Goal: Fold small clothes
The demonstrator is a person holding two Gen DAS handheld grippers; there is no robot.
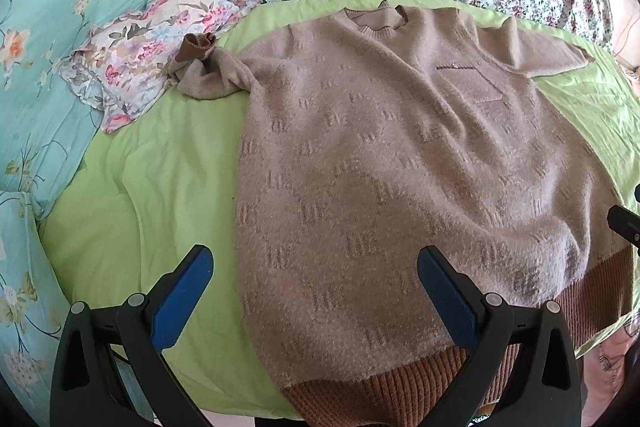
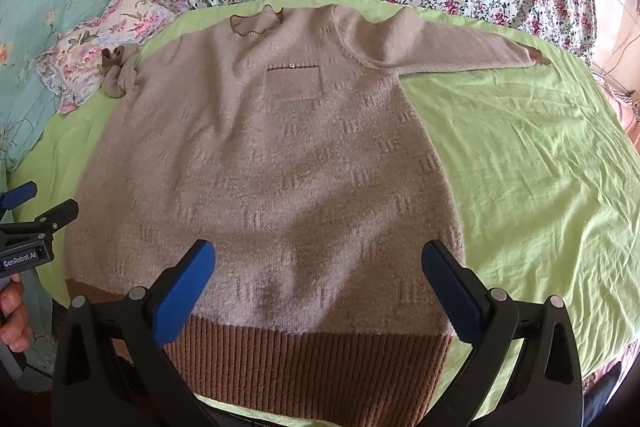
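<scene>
So far no fold shows. Nearest, the left gripper (image 1: 314,291) and right gripper (image 2: 318,287) hover over the hem end of the sweater (image 2: 272,163), jaws spread wide and holding nothing. The ribbed brown hem (image 2: 312,367) lies flat at the near edge of the green sheet (image 2: 520,155) on the bed. Beyond it the body is spread face up, chest pocket (image 2: 294,83) showing. Farther off, one sleeve (image 2: 460,51) stretches straight out; the other sleeve (image 1: 212,71) is bunched beside a floral pillow (image 1: 140,55). Every fold, I judge, remains to do.
</scene>
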